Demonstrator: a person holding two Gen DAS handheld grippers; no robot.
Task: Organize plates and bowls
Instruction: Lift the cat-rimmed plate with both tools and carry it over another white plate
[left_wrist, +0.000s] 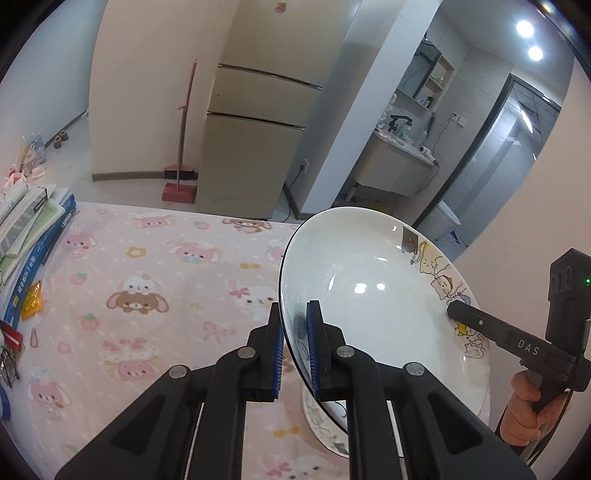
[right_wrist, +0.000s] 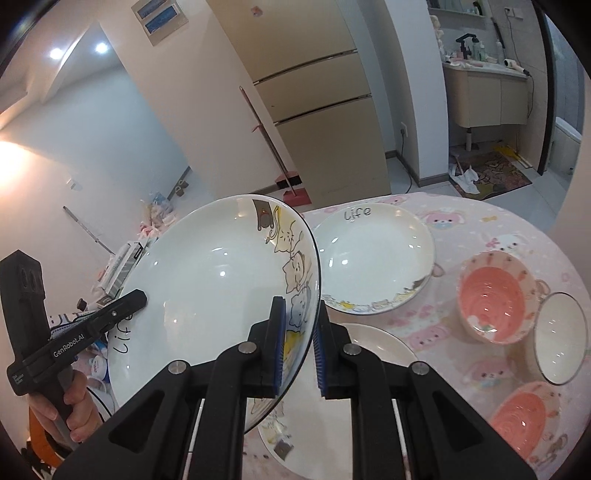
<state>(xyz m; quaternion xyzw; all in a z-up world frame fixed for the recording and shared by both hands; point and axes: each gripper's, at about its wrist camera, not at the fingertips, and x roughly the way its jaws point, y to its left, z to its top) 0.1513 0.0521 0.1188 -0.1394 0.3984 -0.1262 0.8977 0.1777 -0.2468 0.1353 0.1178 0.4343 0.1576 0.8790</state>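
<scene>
Both grippers are pinching one white cartoon-print plate (right_wrist: 221, 295) by opposite rims, holding it tilted above the surface (left_wrist: 147, 266): left gripper (left_wrist: 297, 350) and right gripper (right_wrist: 299, 354), fingers clamped on the rim. Beneath it another plate (right_wrist: 376, 347) is lying. Only the right view is showing a "life" plate (right_wrist: 373, 254) and pink bowls (right_wrist: 496, 299); the left shows stacked books (left_wrist: 33, 229). Beyond, a fridge (left_wrist: 255, 140) is standing.

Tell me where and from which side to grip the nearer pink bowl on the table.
Grip the pink bowl by its near rim, coming from above with one finger inside and one outside. It sits upright and open, its thin wall flares outward, and the clear glass bowl crowds its far side.
</scene>
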